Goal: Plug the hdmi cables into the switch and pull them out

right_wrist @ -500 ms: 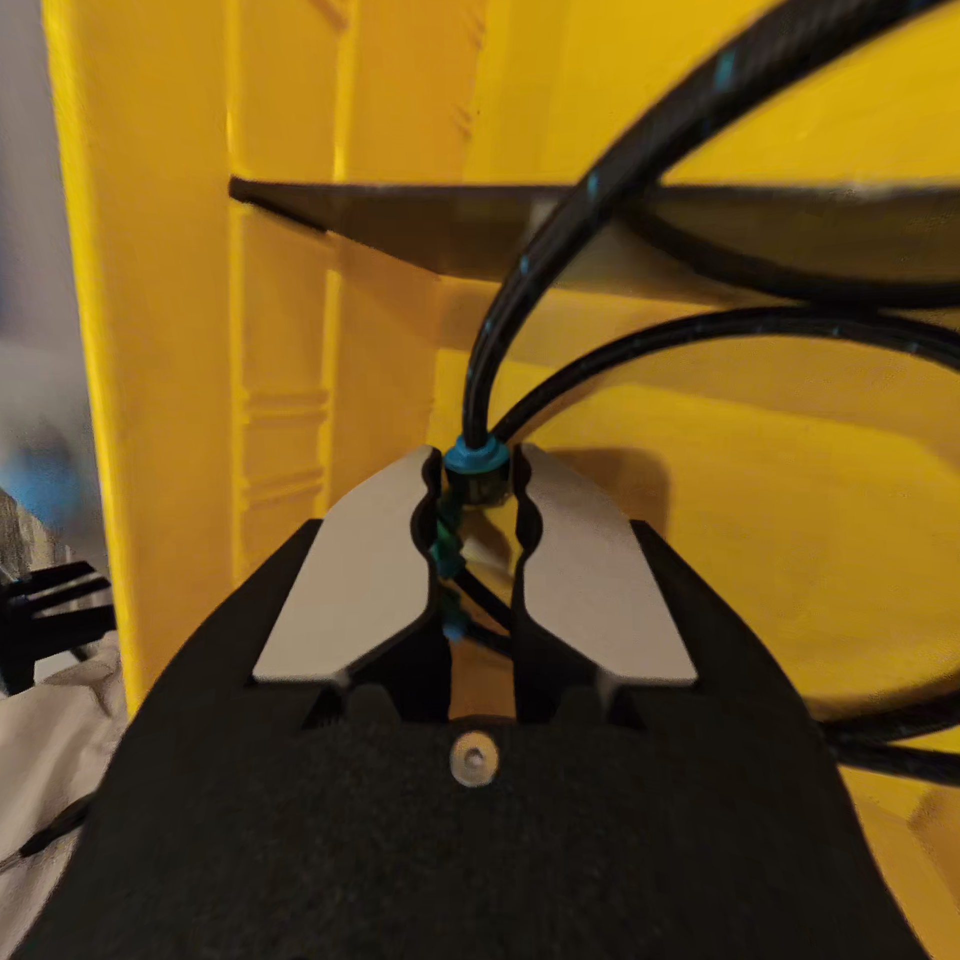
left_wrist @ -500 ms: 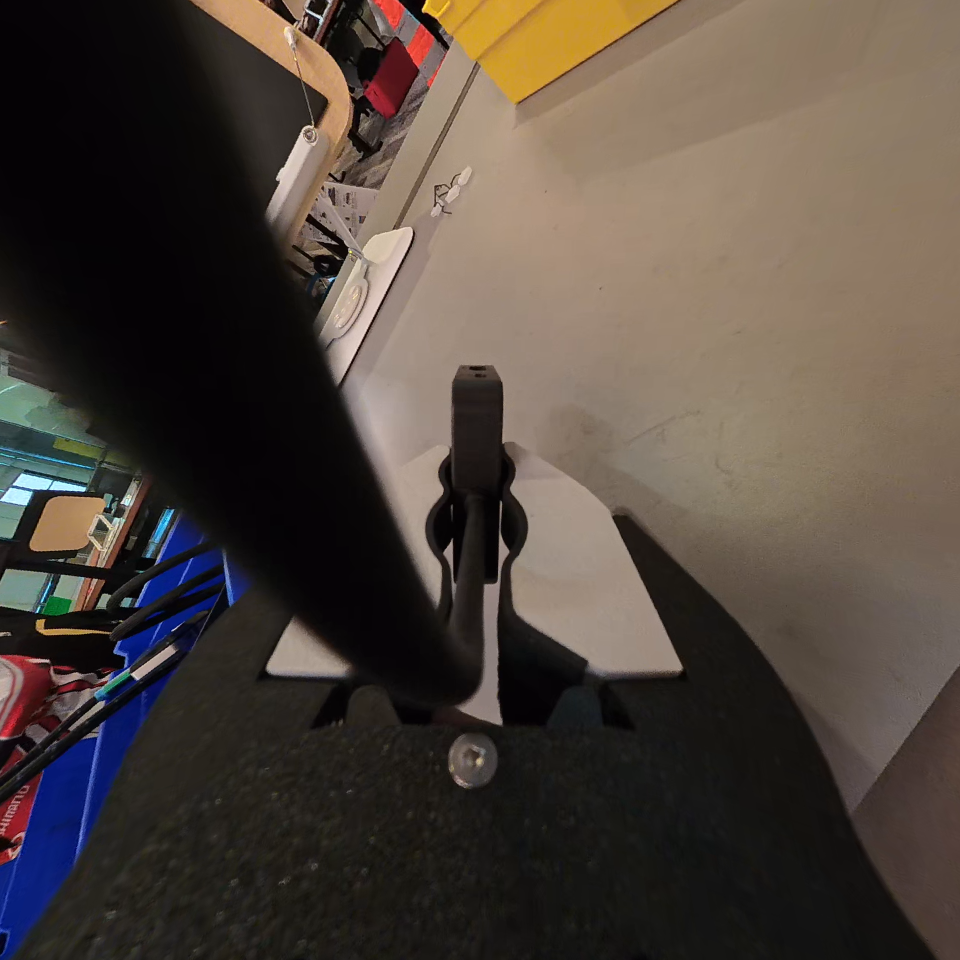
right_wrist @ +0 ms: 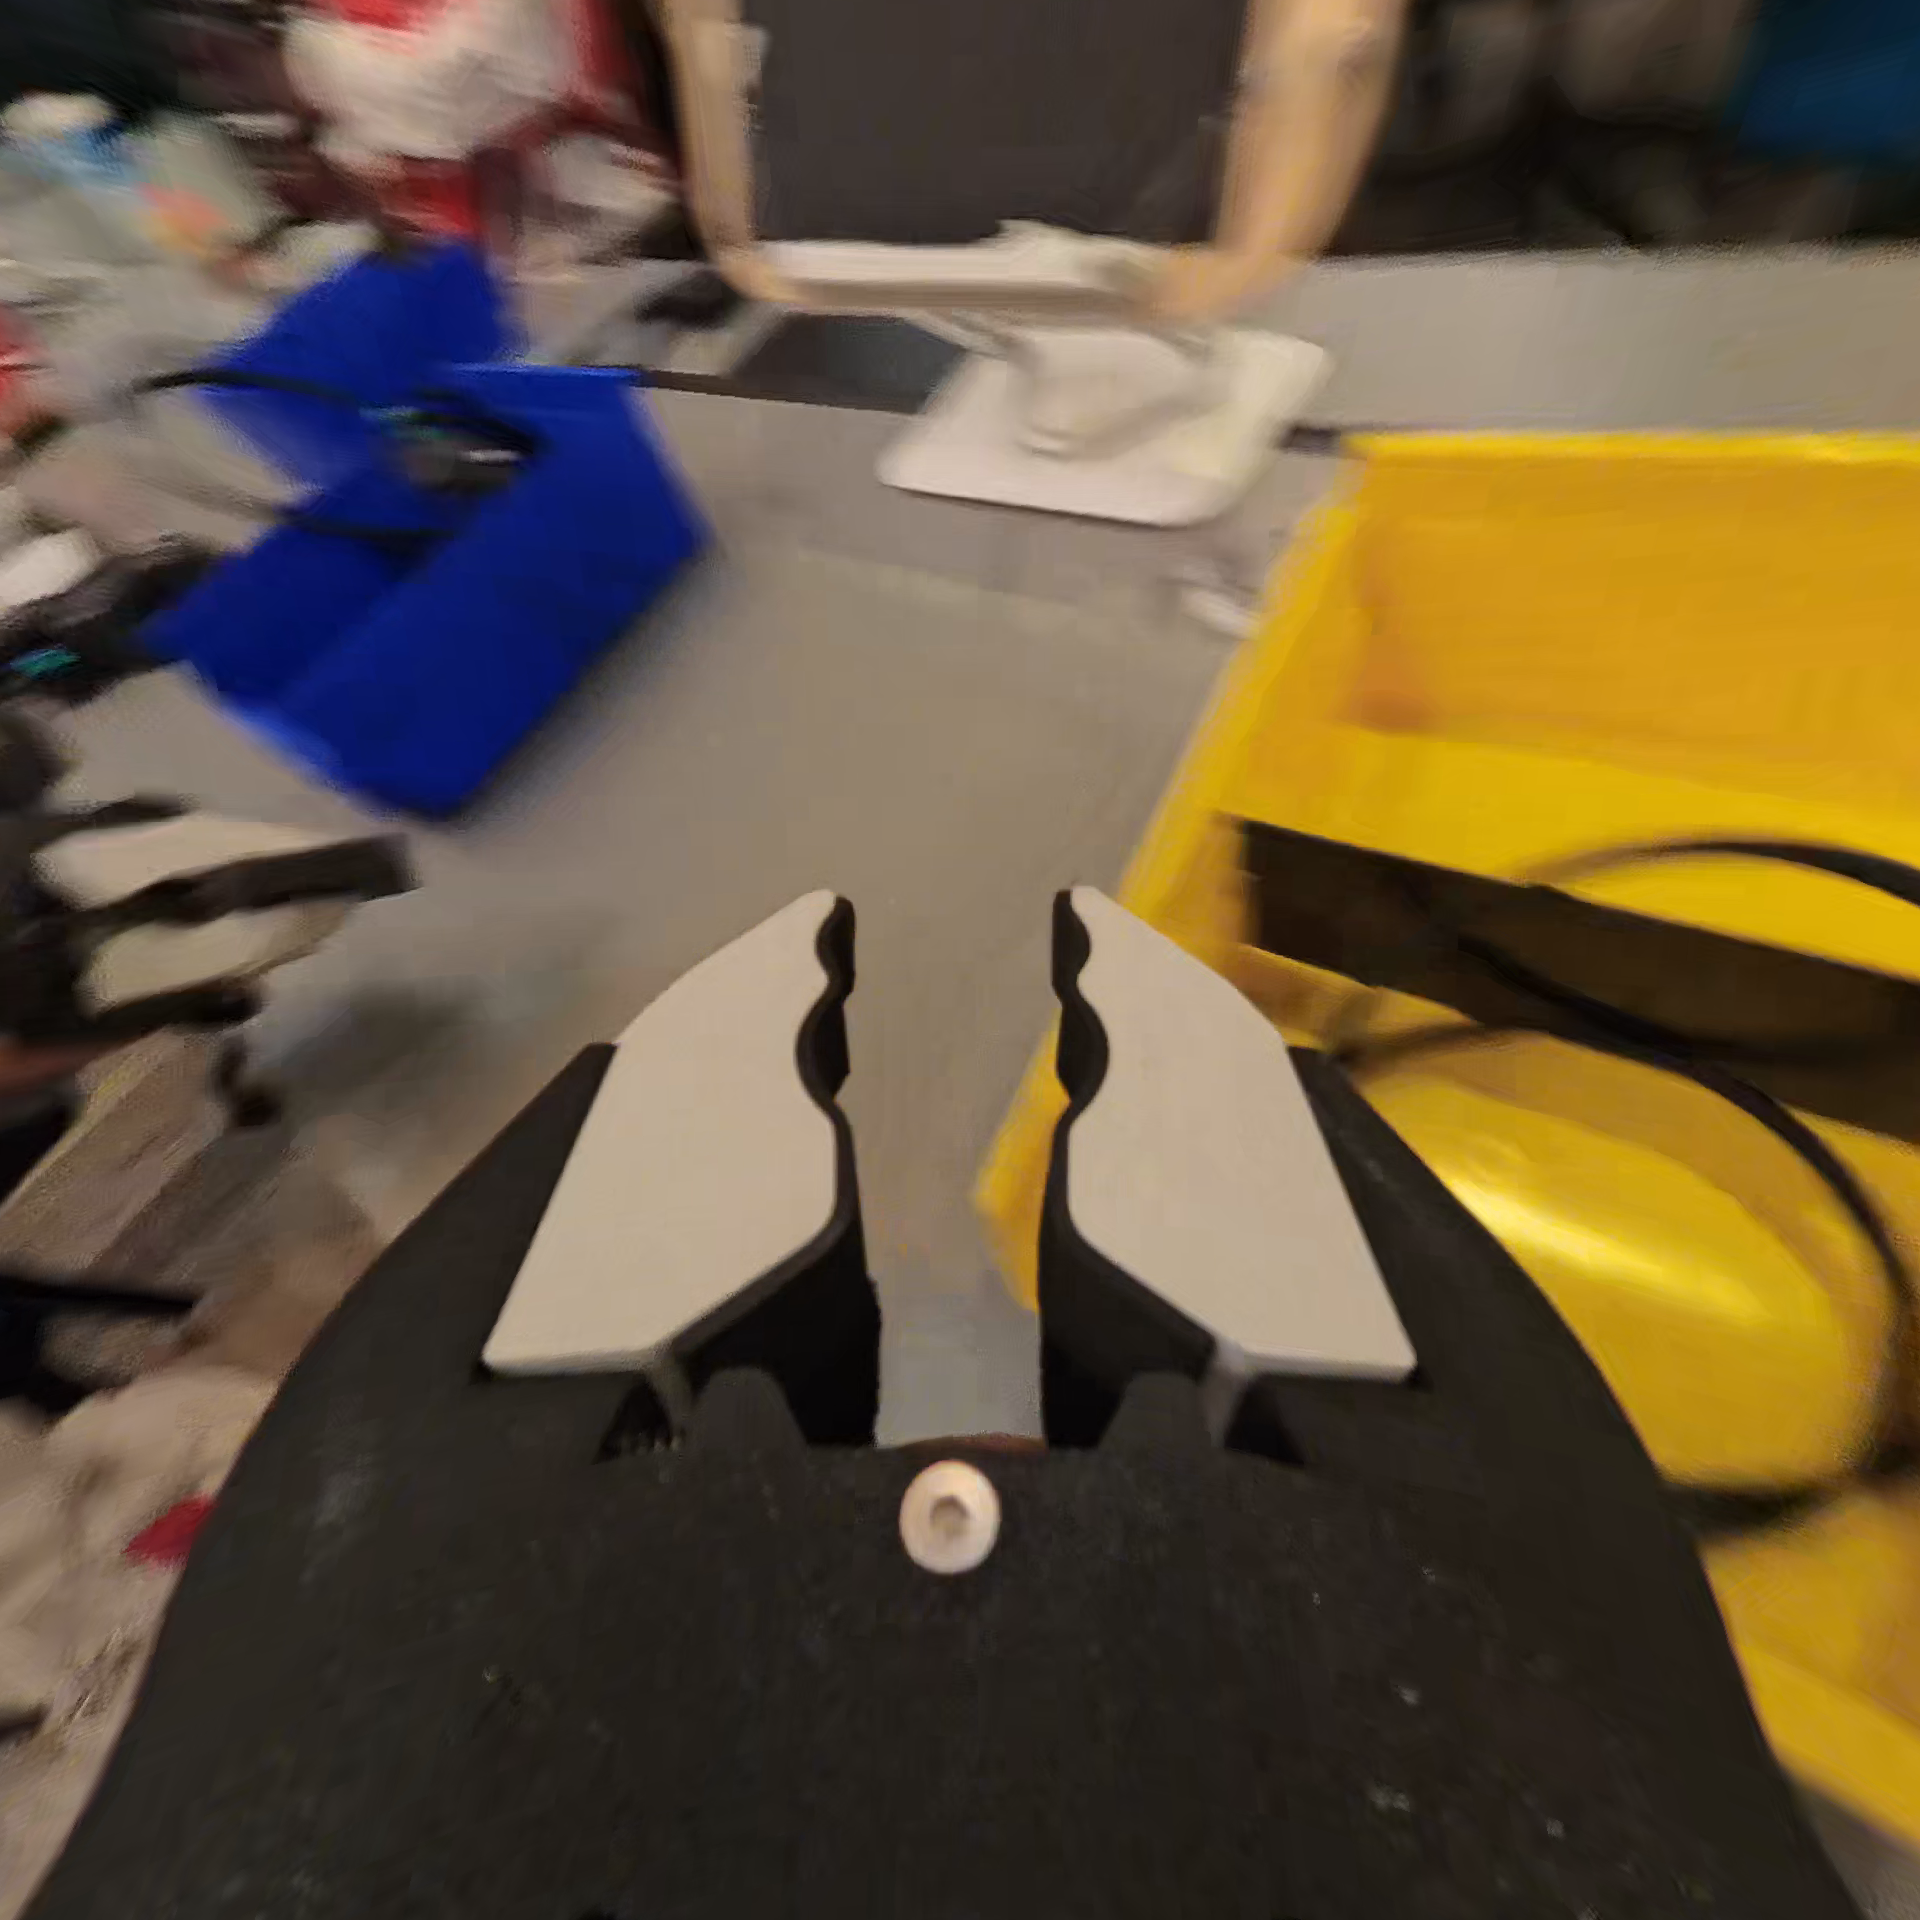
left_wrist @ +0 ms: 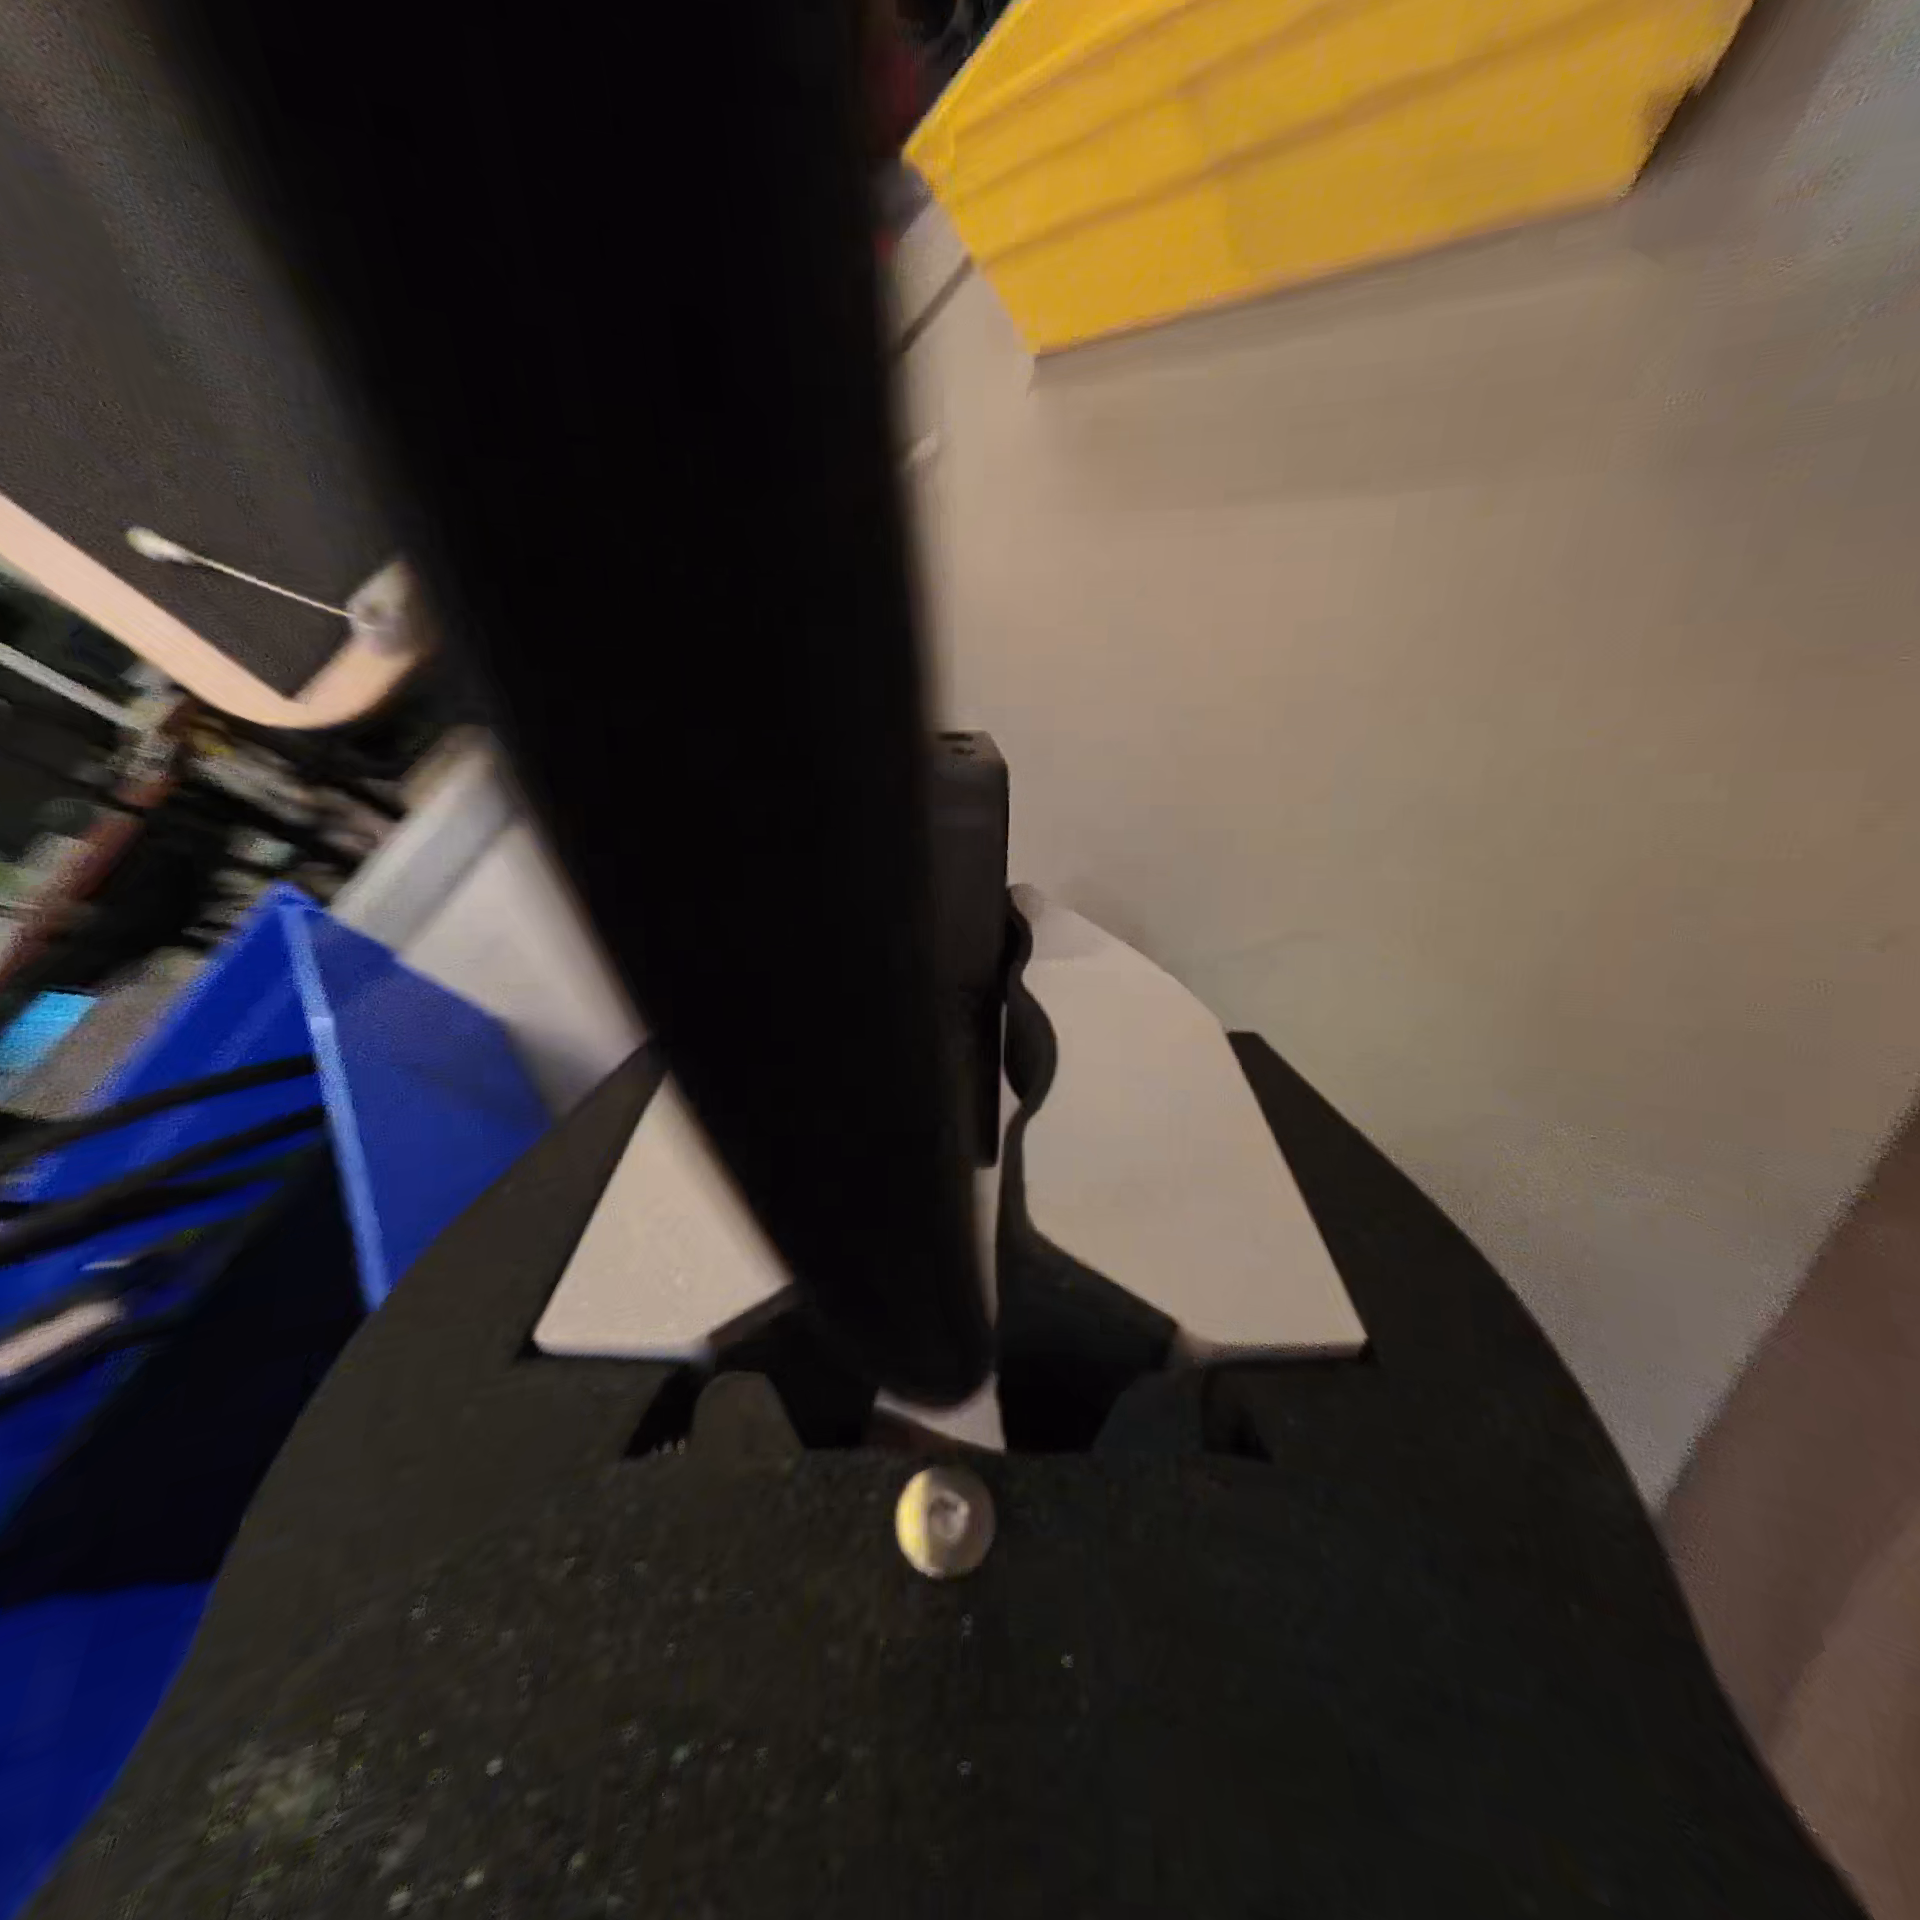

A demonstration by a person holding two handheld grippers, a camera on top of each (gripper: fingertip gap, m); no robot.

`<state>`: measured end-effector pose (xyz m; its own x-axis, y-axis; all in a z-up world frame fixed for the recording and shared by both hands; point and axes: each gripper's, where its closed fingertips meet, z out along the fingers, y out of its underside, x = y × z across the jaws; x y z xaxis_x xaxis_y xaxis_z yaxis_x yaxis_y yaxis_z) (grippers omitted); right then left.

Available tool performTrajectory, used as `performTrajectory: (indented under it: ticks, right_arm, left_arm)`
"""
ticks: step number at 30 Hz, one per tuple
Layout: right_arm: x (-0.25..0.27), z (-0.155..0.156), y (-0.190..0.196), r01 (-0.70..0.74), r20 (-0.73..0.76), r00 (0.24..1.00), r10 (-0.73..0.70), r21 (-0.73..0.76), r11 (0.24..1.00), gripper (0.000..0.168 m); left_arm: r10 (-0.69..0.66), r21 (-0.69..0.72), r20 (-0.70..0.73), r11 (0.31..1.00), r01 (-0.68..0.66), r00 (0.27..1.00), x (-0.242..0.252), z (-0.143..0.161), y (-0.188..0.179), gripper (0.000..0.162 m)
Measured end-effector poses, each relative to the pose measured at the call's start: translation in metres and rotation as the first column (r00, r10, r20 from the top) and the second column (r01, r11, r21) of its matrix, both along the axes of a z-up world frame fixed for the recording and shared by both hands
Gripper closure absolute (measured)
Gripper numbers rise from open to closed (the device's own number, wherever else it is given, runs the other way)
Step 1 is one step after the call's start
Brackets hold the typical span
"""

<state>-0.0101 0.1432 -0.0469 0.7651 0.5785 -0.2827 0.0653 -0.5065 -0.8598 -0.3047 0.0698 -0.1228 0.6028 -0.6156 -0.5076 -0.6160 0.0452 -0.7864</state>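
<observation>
The right gripper [right_wrist: 953,914] has let go of its cable [right_wrist: 1621,1039], which now lies inside the yellow bin [right_wrist: 1558,644], and hangs spread and empty beside that bin, while the left gripper [left_wrist: 971,914] stays clamped on a black HDMI plug [left_wrist: 966,831], so one cable looks put away.

You've got a black HDMI plug [left_wrist: 971,831] and black cable [left_wrist: 727,727]. Yellow bin [right_wrist: 1558,644] on the right w/ black cables [right_wrist: 1714,1101] inside, blue bin [right_wrist: 468,623] far left, grey tabletop [right_wrist: 831,727], white stand base [right_wrist: 1101,457] at the far end.
</observation>
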Motion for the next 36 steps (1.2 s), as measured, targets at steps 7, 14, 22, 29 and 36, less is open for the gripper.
performTrajectory:
  ticks: [7,14,22,29,36]
  right_arm:
    - [-0.189,-0.009,-0.108,-0.604,-0.235,0.75,0.618,0.137,0.785,0.132]
    - [-0.257,-0.034,-0.134,-0.783,-0.133,0.606,0.784,0.076,0.618,0.133]
    - [-0.223,-0.013,-0.111,-0.721,-0.045,0.679,0.733,0.15,0.677,0.155]
    - [-0.017,0.049,0.03,-0.16,0.395,0.918,0.041,0.273,0.949,0.155]
    - [0.117,-0.008,0.119,-0.175,0.846,0.5,0.183,-0.108,0.979,0.155]
  left_arm:
    - [-0.251,-0.256,0.649,0.817,0.517,0.718,0.037,0.041,-0.045,0.149]
    - [-0.313,-0.275,0.648,0.754,0.596,0.695,0.051,0.036,-0.069,0.149]
    - [-0.26,-0.321,0.54,0.815,0.482,0.8,0.043,0.013,-0.056,0.134]
    - [-0.204,-0.341,0.52,0.84,0.422,0.829,0.035,0.009,-0.042,0.145]
    - [-0.199,-0.35,0.493,0.846,0.403,0.847,0.038,0.003,-0.04,0.147]
